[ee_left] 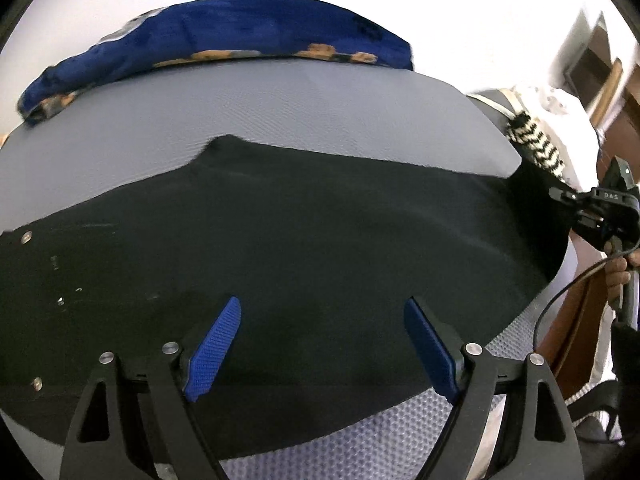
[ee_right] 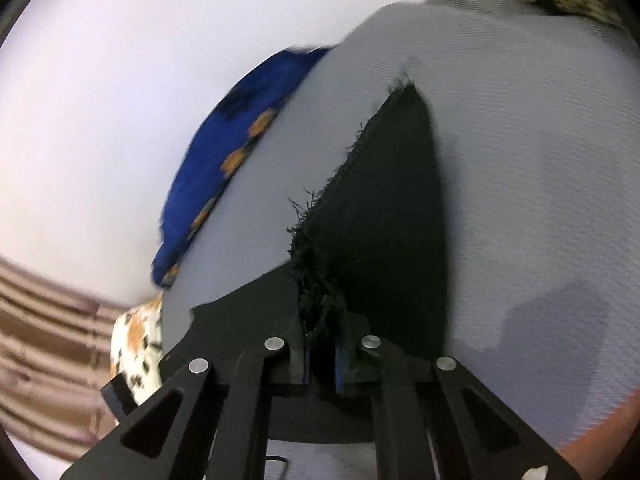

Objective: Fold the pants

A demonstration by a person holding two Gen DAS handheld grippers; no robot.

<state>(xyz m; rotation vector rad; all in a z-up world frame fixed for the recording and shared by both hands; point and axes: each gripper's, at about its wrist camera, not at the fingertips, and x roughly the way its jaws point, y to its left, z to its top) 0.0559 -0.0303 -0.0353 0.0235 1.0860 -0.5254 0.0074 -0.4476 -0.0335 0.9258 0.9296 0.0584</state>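
Note:
Black pants [ee_left: 280, 248] lie spread across a grey padded surface [ee_left: 280, 104]. My left gripper [ee_left: 322, 312] is open just above the pants' near part, its blue pads [ee_left: 212, 348] wide apart with nothing between them. My right gripper [ee_right: 322, 344] is shut on the frayed hem of a black pant leg [ee_right: 384, 208] and holds it lifted above the grey surface [ee_right: 520, 160]. The right gripper [ee_left: 592, 204] also shows in the left wrist view at the far right, at the pants' end.
A blue cloth with orange patches [ee_left: 224, 36] lies along the far edge of the surface; it also shows in the right wrist view [ee_right: 224, 148]. A black-and-white zigzag fabric [ee_left: 536, 148] lies at the right. A white spotted cloth [ee_right: 136, 344] sits at the left.

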